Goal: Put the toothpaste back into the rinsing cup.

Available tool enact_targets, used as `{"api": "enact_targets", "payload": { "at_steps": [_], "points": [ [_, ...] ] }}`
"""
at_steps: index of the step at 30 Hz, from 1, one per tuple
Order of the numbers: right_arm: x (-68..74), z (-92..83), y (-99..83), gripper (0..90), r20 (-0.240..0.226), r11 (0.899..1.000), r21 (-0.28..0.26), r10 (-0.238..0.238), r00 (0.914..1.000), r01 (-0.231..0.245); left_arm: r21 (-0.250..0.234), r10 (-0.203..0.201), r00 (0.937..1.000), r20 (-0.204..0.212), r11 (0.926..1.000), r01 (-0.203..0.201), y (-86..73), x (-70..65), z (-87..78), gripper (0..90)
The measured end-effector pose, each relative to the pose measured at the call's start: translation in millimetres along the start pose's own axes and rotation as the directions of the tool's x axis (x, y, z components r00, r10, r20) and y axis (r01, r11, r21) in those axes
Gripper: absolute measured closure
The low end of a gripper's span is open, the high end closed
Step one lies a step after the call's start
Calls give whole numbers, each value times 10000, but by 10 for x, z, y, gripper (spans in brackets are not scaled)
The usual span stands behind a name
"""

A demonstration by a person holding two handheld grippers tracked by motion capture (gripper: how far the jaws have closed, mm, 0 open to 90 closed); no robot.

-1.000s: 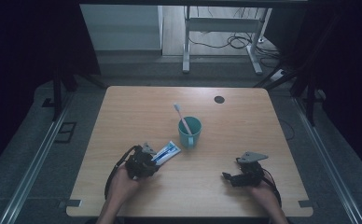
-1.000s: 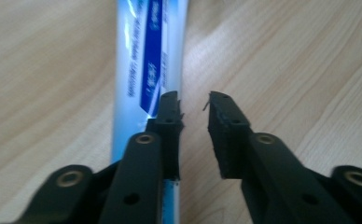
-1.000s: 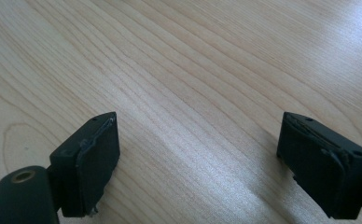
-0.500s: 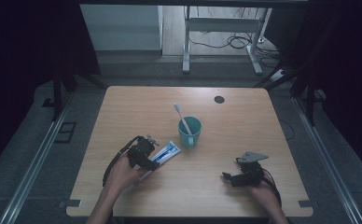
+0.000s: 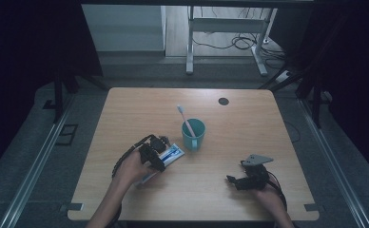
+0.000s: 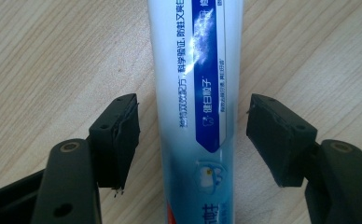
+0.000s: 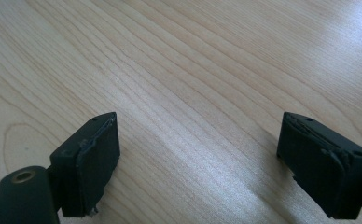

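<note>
A white and blue toothpaste tube [image 5: 172, 153] lies flat on the wooden table [image 5: 125, 109], left of a teal cup [image 5: 194, 135] that holds a toothbrush [image 5: 186, 121]. My left gripper [image 5: 160, 154] hovers over the tube's near part. In the left gripper view the tube [image 6: 198, 79] runs between the jaws of that gripper [image 6: 195, 121]; they have just been opening, and a gap shows on each side of the tube. My right gripper [image 5: 232, 180] rests at the front right, jaws pointing left. In the right gripper view it [image 7: 198, 144] stands open over bare wood.
A small black round mark [image 5: 223, 101] sits near the table's far edge. Beyond the table stand the metal legs of another desk [image 5: 189, 42], with cables on the floor. Dark curtains close in both sides.
My left gripper has slid along the tube, away from the person and toward the cup, and its jaws have spread apart. The tube, the cup and the right gripper kept still.
</note>
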State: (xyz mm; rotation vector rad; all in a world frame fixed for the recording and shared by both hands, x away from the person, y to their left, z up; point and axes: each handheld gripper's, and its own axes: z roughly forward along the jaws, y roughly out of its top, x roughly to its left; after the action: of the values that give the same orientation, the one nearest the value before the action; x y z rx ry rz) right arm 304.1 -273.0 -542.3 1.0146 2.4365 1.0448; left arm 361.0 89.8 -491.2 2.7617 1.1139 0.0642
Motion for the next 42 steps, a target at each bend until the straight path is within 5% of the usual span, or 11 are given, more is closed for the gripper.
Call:
{"api": "enact_targets", "payload": {
  "at_steps": [16, 25, 30, 42],
  "points": [
    [0, 0, 0, 134, 2, 10000, 3, -2, 10000, 2, 1150, 68, 9998, 178, 9933, -88, 132, 14, 99, 466],
    [0, 0, 0, 134, 1, 10000, 3, -7, 10000, 7, 1122, -298, 9995, 123, 9933, 282, 147, -1, 102, 528],
    [0, 0, 0, 134, 1, 10000, 4, 1, 10000, -1, 985, -340, 9991, 254, 9946, 313, 129, 23, 51, 640],
    [0, -1, 0, 134, 1, 10000, 6, -2, 10000, 2, 205, -379, 9970, 671, 9991, 366, 30, 76, -5, 717]
  ]
}}
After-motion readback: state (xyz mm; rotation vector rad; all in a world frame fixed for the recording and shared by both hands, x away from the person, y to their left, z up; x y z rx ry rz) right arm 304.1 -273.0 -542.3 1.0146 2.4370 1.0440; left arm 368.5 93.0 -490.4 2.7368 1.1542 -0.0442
